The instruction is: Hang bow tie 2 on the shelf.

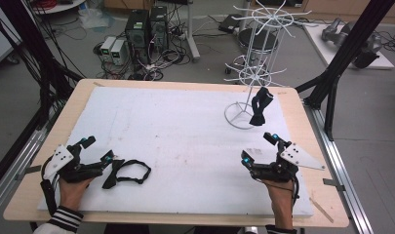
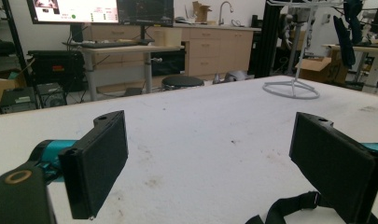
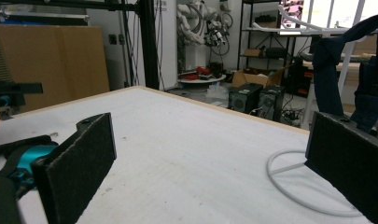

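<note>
High view. A black bow tie with its strap (image 1: 124, 173) lay flat on the white table cover (image 1: 185, 141), at the near-left, well apart from the white wire rack (image 1: 256, 73) standing at the far right. The left gripper (image 1: 95, 151) sat just beside the tie, on the side away from the rack, jaws apart, its nearer jaw tip about touching the bow end. The tie's long axis ran roughly across the table, bow end toward the left gripper, strap loop trailing toward the rack's side. The right gripper (image 1: 257, 148) rested open near the rack's base ring, far from the loose tie. A second dark tie (image 1: 260, 106) hung on the rack's lower arms. Judged: the left hand was by far the nearer to the loose tie.

Left gripper view. Both black jaws stood wide apart, nothing between them. The strap (image 2: 289, 207) showed low, by the right-hand jaw. The rack's base ring (image 2: 291, 89) lay far ahead.

Right gripper view. Jaws apart and empty. The base ring (image 3: 289, 186) lay just ahead; the hung tie (image 3: 329, 70) was above it.
</note>
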Demonstrator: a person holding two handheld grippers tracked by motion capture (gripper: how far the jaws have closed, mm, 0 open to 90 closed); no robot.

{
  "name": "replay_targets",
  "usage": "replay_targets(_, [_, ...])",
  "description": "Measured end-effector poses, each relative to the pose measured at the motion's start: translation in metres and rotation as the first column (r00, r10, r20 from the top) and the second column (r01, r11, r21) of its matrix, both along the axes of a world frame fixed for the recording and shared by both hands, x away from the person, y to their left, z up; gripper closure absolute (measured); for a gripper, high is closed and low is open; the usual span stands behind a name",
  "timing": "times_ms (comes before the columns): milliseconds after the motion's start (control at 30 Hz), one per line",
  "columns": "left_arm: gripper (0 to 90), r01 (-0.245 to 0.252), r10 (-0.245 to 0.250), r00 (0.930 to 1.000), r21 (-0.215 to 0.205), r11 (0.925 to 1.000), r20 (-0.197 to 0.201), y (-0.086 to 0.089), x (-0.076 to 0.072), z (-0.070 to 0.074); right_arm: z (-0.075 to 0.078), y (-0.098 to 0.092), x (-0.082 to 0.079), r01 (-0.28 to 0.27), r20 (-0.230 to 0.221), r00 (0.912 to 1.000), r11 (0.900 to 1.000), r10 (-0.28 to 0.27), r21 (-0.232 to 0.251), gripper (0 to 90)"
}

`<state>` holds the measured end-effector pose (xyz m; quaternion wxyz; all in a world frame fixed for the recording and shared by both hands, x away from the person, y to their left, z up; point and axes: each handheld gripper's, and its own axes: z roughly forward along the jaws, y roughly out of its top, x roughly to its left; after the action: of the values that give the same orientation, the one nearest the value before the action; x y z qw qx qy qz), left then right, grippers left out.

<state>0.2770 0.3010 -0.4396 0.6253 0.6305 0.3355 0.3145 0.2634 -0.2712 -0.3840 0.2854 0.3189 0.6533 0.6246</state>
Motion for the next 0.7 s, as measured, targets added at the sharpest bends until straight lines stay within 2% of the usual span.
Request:
replay_targets(100, [12.0,0.018,-0.018,0.9998,0.032,0.9993,-0.007,-0.002,0.001,0.014,0.000,-0.001,0.000,-0.001,0.000,1.0000,1.000,0.001,0.012,0.8])
replay_targets(200, [12.0,0.038,-0.034,0.9987,0.087,0.9955,-0.038,-0.003,0.001,0.028,0.000,-0.002,-0.001,0.001,0.004,1.0000,1.000,-0.001,0.013,0.8])
replay_targets(300, [12.0,0.060,-0.049,0.9957,0.147,0.9873,-0.079,-0.003,0.001,0.040,0.001,-0.003,-0.001,-0.004,0.010,0.9999,1.000,0.004,0.020,0.8])
replay_targets(367, [12.4,0.075,-0.061,0.9948,0.179,0.9810,-0.082,-0.002,0.000,0.049,0.002,-0.002,-0.001,-0.011,0.015,0.9998,1.000,0.010,0.022,0.8])
replay_targets(467, [12.5,0.111,-0.085,0.9866,0.193,0.9750,-0.139,0.000,0.001,0.061,0.002,0.000,-0.001,-0.023,0.011,0.9997,1.000,0.023,0.020,0.8])
replay_targets(567, [12.5,0.122,-0.080,0.9807,0.235,0.9643,-0.178,-0.001,0.002,0.068,0.002,0.001,-0.001,-0.031,0.017,0.9994,0.999,0.031,0.021,0.8])
replay_targets(700, [12.5,0.137,-0.059,0.9685,0.320,0.9374,-0.242,-0.004,0.005,0.071,0.004,0.001,-0.001,-0.024,0.019,0.9995,1.000,0.024,0.020,0.8])
